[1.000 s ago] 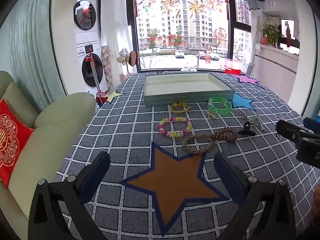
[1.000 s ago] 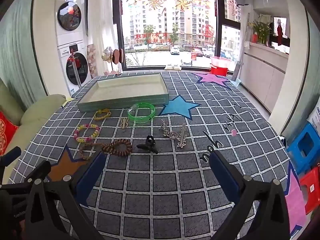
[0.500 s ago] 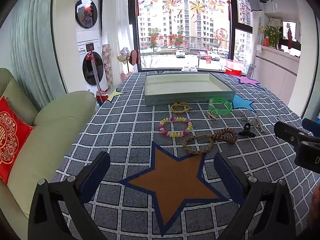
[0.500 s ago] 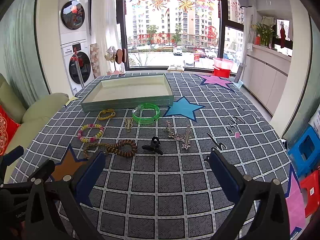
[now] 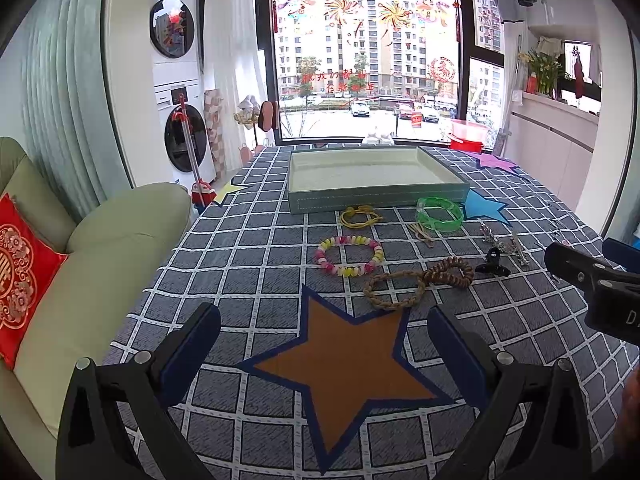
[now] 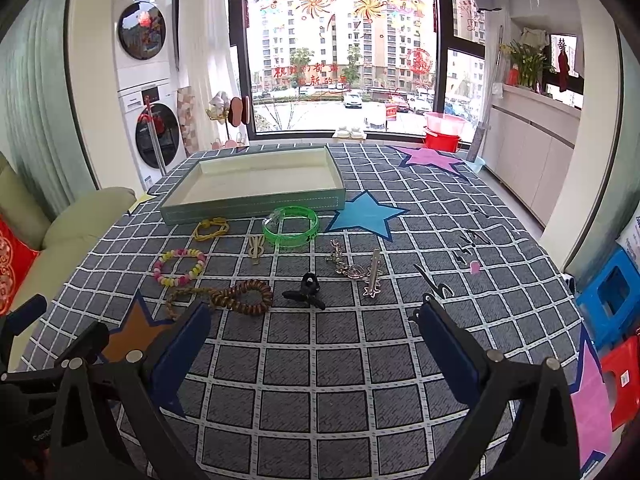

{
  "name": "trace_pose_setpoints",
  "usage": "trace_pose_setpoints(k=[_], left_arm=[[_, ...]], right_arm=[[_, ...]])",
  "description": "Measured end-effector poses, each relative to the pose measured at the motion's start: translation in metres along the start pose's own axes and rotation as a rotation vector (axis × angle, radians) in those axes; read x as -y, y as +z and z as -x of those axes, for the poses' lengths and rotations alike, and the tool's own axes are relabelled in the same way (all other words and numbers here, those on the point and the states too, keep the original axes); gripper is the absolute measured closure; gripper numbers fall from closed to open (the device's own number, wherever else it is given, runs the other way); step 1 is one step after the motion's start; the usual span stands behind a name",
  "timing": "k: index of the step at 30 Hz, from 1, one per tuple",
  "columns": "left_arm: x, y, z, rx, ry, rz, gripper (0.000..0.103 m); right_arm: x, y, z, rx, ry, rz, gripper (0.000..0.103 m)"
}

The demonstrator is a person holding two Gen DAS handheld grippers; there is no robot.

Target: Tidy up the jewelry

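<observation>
An empty grey-green tray (image 5: 376,199) (image 6: 256,204) stands at the far side of the checked tablecloth. In front of it lie a yellow cord (image 5: 360,215), a green bangle (image 5: 439,214) (image 6: 291,226), a pink-yellow bead bracelet (image 5: 349,255) (image 6: 179,267), a braided brown bracelet (image 5: 394,290), a dark bead bracelet (image 5: 450,273) (image 6: 242,298), a black claw clip (image 5: 492,263) (image 6: 306,290) and silver hairpins (image 6: 362,270). My left gripper (image 5: 323,344) is open and empty over the orange star. My right gripper (image 6: 314,340) is open and empty, nearer than the claw clip.
A green sofa (image 5: 100,264) with a red cushion (image 5: 20,276) borders the table's left edge. Small hairpins (image 6: 468,246) lie to the right. Blue and red stools (image 6: 612,300) stand on the floor at the right.
Both grippers have drifted slightly; the right view has shifted so the jewelry sits a little further right and closer. Both stay open; nothing on the table has moved.
</observation>
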State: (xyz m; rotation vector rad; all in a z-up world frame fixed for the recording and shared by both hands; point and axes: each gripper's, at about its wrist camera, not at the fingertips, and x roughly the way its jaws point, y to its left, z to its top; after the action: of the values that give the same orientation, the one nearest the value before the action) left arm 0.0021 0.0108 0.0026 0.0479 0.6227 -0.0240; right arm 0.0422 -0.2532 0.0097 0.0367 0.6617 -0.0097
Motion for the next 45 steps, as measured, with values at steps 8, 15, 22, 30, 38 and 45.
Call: trace_pose_setpoints(k=[8,15,22,30,38,45], left_arm=[[0.0001,0.0006,-0.0001,0.0,-0.001,0.001,0.0],[0.0016,0.0017,-0.0005,0.002,-0.001,0.003,0.0],[0.0005,0.0016,0.0003,0.007,0.0,0.006,0.0],[0.0003,0.0017,0.0004,0.007,0.0,0.006,0.0],[-0.0009,0.002,0.0017,0.004,-0.002,0.009,0.0],[-0.0009,0.0016,0.0019,0.004,-0.002,0.01,0.0]], right_arm=[[-0.0025,0.0013,-0.0001,0.004,0.012,0.003,0.0],[-0.0038,0.0028,0.0009,0.006,0.017,-0.001,0.0],[-0.0038,0.0027,0.0009,0.007,0.016,0.0,0.0],[-0.0047,0.0047,0.0034,0.01,0.018,-0.001,0.0],[-0.0046,0.0048,0.0038,0.012,0.019,-0.002,0.0],[-0.0044,0.005,0.0046,0.012,0.021,-0.005,0.0]])
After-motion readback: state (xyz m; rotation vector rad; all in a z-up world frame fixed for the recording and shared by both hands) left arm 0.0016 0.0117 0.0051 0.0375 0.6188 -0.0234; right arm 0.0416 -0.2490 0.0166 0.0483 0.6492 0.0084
